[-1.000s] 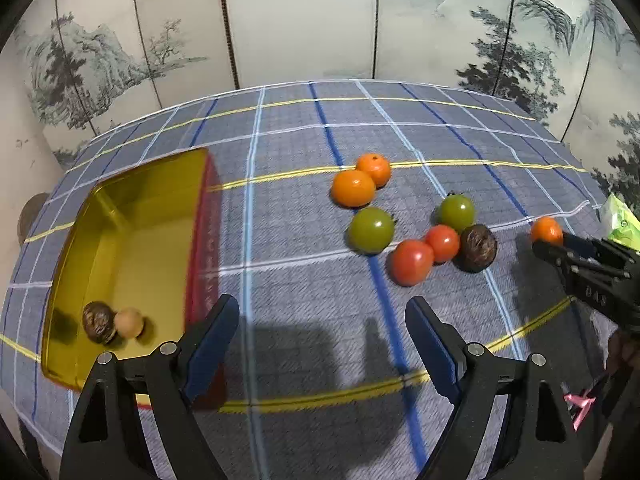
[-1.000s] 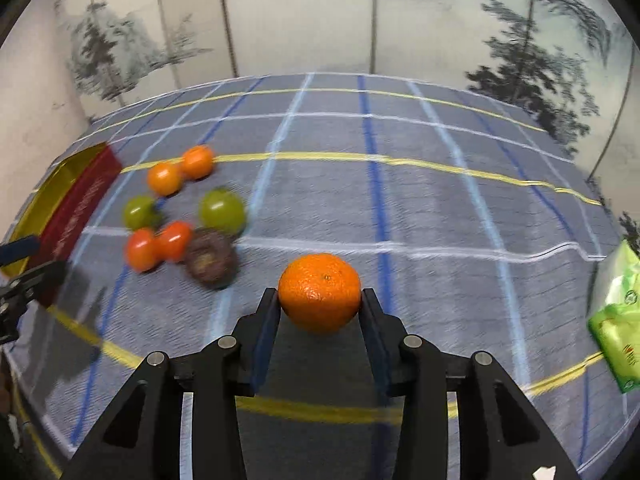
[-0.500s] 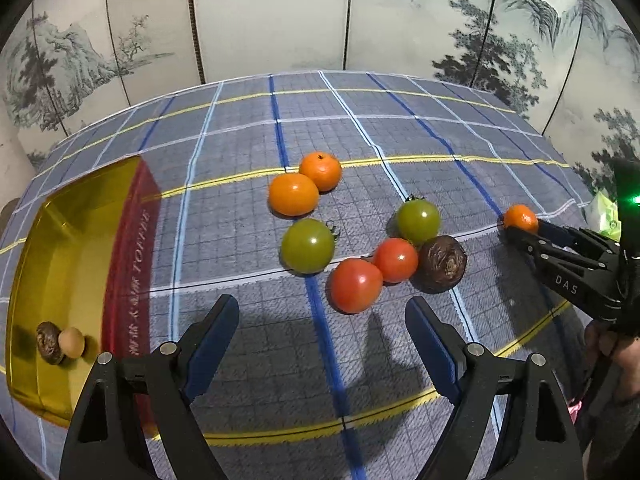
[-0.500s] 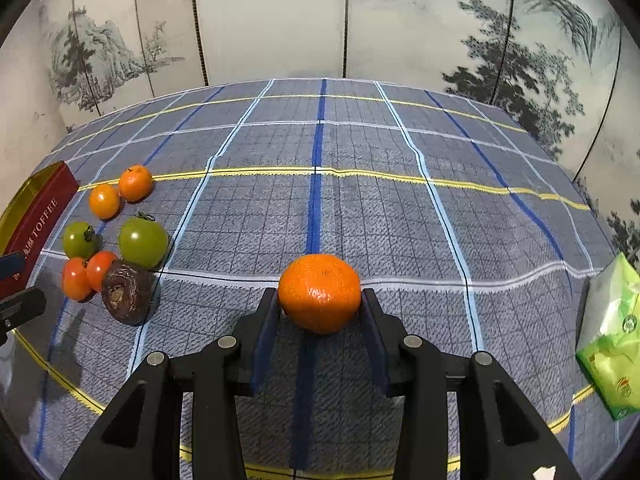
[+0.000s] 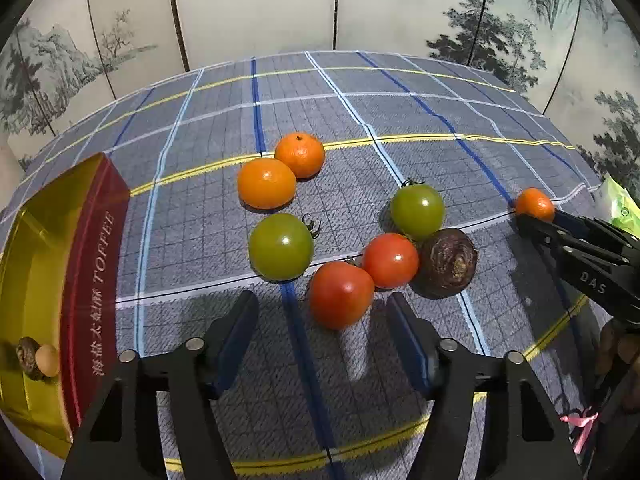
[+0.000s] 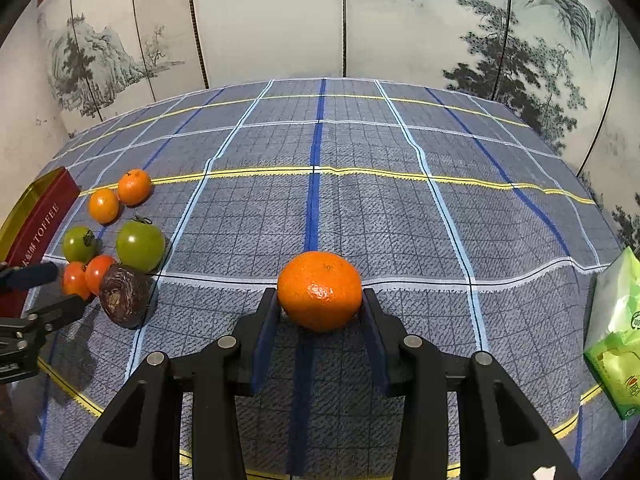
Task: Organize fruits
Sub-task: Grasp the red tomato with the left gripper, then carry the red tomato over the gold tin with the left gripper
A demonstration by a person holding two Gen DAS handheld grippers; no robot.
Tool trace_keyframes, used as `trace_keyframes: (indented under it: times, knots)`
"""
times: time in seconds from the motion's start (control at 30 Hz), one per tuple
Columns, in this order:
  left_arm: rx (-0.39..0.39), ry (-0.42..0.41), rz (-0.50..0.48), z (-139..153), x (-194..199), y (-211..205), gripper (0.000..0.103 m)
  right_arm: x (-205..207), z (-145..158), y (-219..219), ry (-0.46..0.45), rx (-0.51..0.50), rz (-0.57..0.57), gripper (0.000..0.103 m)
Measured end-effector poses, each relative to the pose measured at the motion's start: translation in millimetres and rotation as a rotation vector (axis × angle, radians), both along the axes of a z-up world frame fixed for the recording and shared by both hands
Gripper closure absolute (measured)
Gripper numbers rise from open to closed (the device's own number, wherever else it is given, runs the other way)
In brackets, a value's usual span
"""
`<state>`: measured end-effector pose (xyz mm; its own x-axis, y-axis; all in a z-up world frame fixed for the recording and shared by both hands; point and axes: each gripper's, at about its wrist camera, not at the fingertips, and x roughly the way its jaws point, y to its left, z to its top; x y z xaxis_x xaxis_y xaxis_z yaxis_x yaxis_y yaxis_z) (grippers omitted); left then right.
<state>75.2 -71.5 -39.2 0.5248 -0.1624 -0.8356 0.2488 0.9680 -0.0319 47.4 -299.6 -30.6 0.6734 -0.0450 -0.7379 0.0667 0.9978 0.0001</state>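
My left gripper hangs low over the fruit cluster, its jaws closing. The nearest red tomato sits between the fingertips, and the pads are clear of it. Behind it lie a second red tomato, a dark wrinkled passion fruit, two green tomatoes and two mandarins. My right gripper is shut on another mandarin, to the right of the cluster. A gold tin with a red TOFFEE side stands at the left.
A dark wrinkled fruit and a beige ball lie in the tin's near corner. A green packet rests at the table's right edge. The checked cloth covers the table, with a painted folding screen behind it.
The left gripper has come forward and down onto the cluster, and its jaws have narrowed around the nearest red tomato. The right gripper keeps its hold on the mandarin.
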Motion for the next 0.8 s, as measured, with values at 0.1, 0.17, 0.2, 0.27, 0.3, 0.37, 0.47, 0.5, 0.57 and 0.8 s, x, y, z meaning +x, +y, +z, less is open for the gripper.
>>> trace_keyframes:
  times: [0.1,0.17,0.2,0.27,0.3,0.37,0.47,0.5,0.57,0.8]
  knots:
    - [-0.001,0.008,0.006,-4.4,4.7,1.8,0.044,0.0,-0.2,-4.0,-0.001,0.024,-0.009,0.065]
    - [0.0,0.008,0.006,-5.8,6.1,2.3,0.046,-0.2,-0.3,-5.9,-0.002,0.034,-0.014,0.065]
    - [0.004,0.003,0.003,-5.9,6.7,1.9,0.046,0.0,-0.3,-6.2,-0.002,0.035,-0.014,0.065]
    - [0.006,0.002,-0.004,-6.1,7.2,0.7,0.049,0.4,-0.4,-6.5,-0.001,0.033,-0.014,0.065]
    - [0.001,-0.001,-0.012,-5.6,7.0,0.3,0.055,0.4,-0.4,-6.5,0.0,0.031,-0.014,0.065]
    - [0.001,-0.003,-0.019,-5.0,7.0,-0.7,0.062,0.3,-0.2,-6.4,0.0,0.027,-0.014,0.065]
    - [-0.015,0.005,-0.02,-4.0,7.1,1.0,0.07,0.4,0.0,-5.5,0.001,0.02,-0.014,0.065]
    - [-0.022,0.008,-0.017,-3.7,6.9,2.4,0.07,0.7,-0.1,-5.1,0.002,0.019,-0.014,0.065]
    - [-0.037,0.015,-0.017,-3.2,6.0,4.9,0.07,0.7,-0.1,-4.8,0.002,0.018,-0.014,0.065]
    - [-0.068,0.022,-0.028,2.8,-3.4,11.2,0.071,1.5,-0.3,-3.7,0.004,0.008,-0.015,0.065]
